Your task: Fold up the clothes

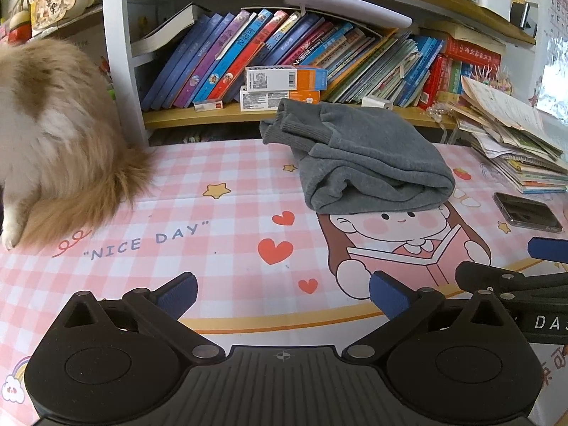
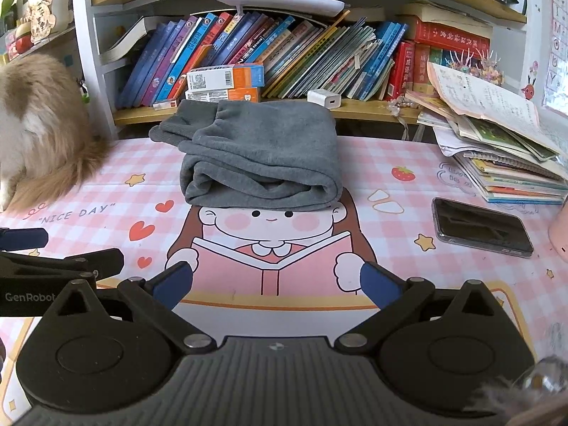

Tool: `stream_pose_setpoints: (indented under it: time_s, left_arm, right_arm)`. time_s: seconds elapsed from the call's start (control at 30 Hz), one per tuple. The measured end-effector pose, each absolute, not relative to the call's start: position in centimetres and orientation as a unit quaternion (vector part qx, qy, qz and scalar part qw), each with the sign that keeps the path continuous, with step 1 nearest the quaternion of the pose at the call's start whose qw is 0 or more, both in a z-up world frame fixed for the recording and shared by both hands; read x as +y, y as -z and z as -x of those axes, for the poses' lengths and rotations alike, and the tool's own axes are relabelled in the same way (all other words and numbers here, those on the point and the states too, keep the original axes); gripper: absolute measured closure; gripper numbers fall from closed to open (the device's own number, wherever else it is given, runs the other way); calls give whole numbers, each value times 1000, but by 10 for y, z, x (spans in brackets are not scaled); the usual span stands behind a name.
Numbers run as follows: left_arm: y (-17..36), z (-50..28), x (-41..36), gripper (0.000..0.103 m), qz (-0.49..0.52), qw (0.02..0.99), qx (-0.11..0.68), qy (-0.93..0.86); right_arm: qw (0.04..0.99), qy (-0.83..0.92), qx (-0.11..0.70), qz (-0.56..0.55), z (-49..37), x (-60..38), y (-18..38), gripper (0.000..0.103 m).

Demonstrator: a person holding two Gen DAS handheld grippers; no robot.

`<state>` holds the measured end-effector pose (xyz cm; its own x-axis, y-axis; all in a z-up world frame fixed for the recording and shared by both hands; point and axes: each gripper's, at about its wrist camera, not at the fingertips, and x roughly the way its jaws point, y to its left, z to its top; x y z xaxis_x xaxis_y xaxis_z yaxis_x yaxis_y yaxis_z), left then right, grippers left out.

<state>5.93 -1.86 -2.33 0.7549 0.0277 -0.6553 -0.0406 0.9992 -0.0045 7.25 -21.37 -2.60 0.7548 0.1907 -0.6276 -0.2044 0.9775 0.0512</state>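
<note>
The biggest risk is the fluffy cat (image 1: 53, 135) sitting at the desk's (image 2: 408, 184) left edge: a paw or tail moving toward the grey folded garment (image 2: 262, 156), which lies near the desk's back edge under the bookshelf (image 2: 284, 106), could undo the folds; the phone (image 2: 481, 227) towards the right edge could be knocked by a careless sweep. Both tongs hover low over the front edge, side by side, facing the garment: the left gripper (image 1: 282, 293) and the right gripper (image 2: 277, 284) are spread wide, holding nothing.
</note>
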Motion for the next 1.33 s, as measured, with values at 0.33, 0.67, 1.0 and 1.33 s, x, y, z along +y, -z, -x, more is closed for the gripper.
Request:
stream_pose_setpoints:
  time_s: [0.33, 0.67, 1.0, 1.33]
  left_arm:
    - [24, -60, -18, 0, 12, 936, 352, -17]
    - [27, -61, -19, 0, 6, 934, 358, -17]
    - [28, -59, -18, 0, 6, 932, 362, -13]
    - [29, -59, -17, 0, 16, 933, 360, -19]
  right_arm:
    - [936, -105, 336, 9, -73, -212, 27, 1]
    - [935, -105, 338, 9, -73, -213, 28, 1]
    - [934, -107, 341, 8, -72, -213, 28, 1]
    - [932, -113, 344, 11, -73, -212, 30, 1]
